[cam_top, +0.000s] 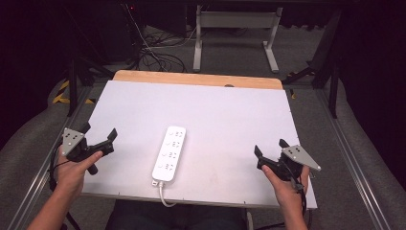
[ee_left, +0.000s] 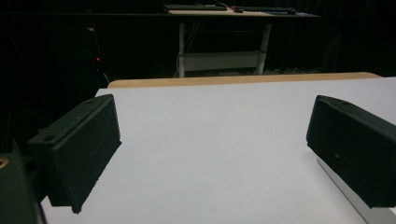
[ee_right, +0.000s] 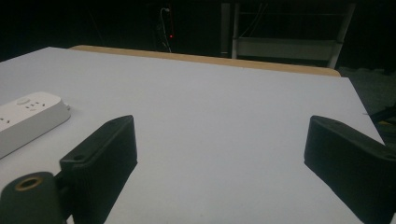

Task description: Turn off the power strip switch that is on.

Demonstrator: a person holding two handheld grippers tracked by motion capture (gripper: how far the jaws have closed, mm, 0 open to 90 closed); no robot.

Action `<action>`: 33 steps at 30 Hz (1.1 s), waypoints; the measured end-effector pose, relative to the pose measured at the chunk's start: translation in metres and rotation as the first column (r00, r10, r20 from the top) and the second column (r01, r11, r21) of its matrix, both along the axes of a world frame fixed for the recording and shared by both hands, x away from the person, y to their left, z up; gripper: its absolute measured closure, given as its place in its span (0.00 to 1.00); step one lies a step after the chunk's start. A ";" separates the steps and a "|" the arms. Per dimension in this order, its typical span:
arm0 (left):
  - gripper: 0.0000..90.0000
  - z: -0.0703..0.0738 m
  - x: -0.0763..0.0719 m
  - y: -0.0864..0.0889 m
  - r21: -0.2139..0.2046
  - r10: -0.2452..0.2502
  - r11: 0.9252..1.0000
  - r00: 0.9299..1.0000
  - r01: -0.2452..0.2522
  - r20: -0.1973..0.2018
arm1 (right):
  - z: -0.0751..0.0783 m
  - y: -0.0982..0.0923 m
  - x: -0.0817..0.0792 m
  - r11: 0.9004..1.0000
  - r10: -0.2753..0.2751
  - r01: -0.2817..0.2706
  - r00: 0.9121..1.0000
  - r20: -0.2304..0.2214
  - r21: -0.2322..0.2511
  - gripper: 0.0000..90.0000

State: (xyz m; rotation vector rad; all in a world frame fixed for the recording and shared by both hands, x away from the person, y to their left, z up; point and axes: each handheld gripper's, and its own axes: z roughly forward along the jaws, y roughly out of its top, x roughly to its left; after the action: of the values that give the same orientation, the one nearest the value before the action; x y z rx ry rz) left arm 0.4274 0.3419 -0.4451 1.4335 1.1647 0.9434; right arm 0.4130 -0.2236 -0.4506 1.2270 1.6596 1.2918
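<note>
While both tongs (cam_top: pixel 100 130) (cam_top: pixel 269 147) gape empty, nothing lies between them and the power strip (cam_top: pixel 169 153).

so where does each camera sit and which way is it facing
High view: above the person's side, looking forward and down on the white table; forearms, left gripper, right gripper, power strip.
Left gripper view: on the left gripper, low, facing the far edge; open jaws.
Right gripper view: on the right gripper, likewise; open jaws.
Shared: right gripper view and high view show the power strip.
</note>
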 end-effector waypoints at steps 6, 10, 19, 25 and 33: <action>0.05 0.001 -0.001 -0.003 0.009 -0.011 1.000 1.000 0.011 0.003 | 0.000 -0.001 -0.003 1.000 0.002 -0.002 1.000 0.001 -0.001 0.11; 0.05 0.001 -0.001 -0.003 0.015 -0.014 1.000 1.000 0.014 0.013 | 0.000 -0.001 -0.004 1.000 -0.001 0.001 1.000 0.004 -0.002 0.11; 0.09 0.001 -0.001 -0.002 0.014 -0.006 1.000 1.000 0.006 0.017 | 0.000 -0.002 -0.004 1.000 -0.004 0.004 1.000 0.002 -0.003 0.11; 0.16 0.001 -0.001 -0.002 0.015 -0.006 1.000 1.000 0.005 0.018 | 0.000 -0.002 -0.004 1.000 -0.006 0.006 1.000 0.002 -0.001 0.11; 0.21 0.002 -0.002 0.000 0.027 -0.008 1.000 1.000 0.008 0.023 | 0.000 -0.002 -0.004 1.000 -0.004 0.004 1.000 0.002 -0.001 0.12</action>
State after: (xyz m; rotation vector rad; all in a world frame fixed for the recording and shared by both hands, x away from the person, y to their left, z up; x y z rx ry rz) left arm 0.4258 0.3414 -0.4435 1.4441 1.1321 0.9711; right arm 0.4094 -0.2253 -0.4505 1.2270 1.6553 1.2891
